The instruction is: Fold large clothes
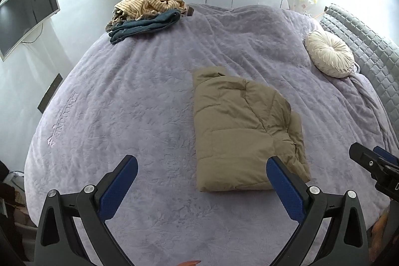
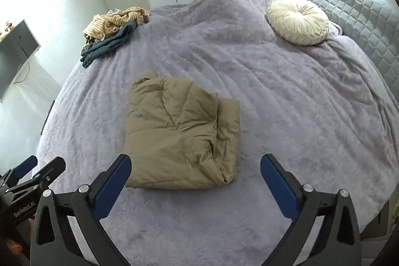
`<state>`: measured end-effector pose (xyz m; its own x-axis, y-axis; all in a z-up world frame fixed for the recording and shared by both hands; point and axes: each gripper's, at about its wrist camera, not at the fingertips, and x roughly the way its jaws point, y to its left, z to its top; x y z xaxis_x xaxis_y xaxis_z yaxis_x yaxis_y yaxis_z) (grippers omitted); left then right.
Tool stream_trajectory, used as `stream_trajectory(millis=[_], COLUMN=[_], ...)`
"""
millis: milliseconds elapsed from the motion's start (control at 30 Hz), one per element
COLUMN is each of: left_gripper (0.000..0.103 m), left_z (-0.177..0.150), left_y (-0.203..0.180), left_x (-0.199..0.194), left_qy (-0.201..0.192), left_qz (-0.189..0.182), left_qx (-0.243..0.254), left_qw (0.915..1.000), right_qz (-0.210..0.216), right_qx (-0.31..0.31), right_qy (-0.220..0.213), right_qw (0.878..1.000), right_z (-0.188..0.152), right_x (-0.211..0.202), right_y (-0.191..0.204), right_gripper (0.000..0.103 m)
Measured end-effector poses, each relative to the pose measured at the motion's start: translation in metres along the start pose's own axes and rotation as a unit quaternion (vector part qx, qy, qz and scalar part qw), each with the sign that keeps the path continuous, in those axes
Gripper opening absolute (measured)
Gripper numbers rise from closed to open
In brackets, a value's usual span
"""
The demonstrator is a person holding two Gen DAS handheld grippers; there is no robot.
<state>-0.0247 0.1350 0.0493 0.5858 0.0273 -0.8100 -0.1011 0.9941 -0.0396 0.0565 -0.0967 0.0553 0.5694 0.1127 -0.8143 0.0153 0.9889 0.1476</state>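
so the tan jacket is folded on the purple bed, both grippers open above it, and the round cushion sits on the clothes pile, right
Not quite. The round cushion lies by the grey headboard, far from the clothes pile, as the right wrist view shows. The rest holds: tan jacket folded, both grippers open.

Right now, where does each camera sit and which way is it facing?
Left wrist: on the left hand-held gripper, looking down across the bed at the folded tan jacket; its open fingers show, plus the right hand-held gripper at the right edge.
Right wrist: on the right hand-held gripper, same downward look; open fingers, left gripper at lower left.
Shared: jacket, clothes pile, round cushion.
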Motion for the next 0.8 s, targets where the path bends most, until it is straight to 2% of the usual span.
stream_trajectory(millis=[267,800], left_gripper=[0.103,0.103], left_z=[-0.004,-0.007], left_y=[-0.002,-0.001], left_x=[-0.014,-0.024], left_qy=[-0.013,-0.015], left_qz=[0.003,0.011], left_qx=[-0.006,-0.017], left_qw=[0.9999,0.9997], right_qz=[0.003,0.002], right_qx=[0.007,-0.003], right_qy=[0.005,-0.002], right_qw=[1.000,1.000], right_z=[-0.005,-0.008], right_x=[-0.008,-0.014], right_y=[-0.002,-0.004], right_gripper=[0.103,0.103])
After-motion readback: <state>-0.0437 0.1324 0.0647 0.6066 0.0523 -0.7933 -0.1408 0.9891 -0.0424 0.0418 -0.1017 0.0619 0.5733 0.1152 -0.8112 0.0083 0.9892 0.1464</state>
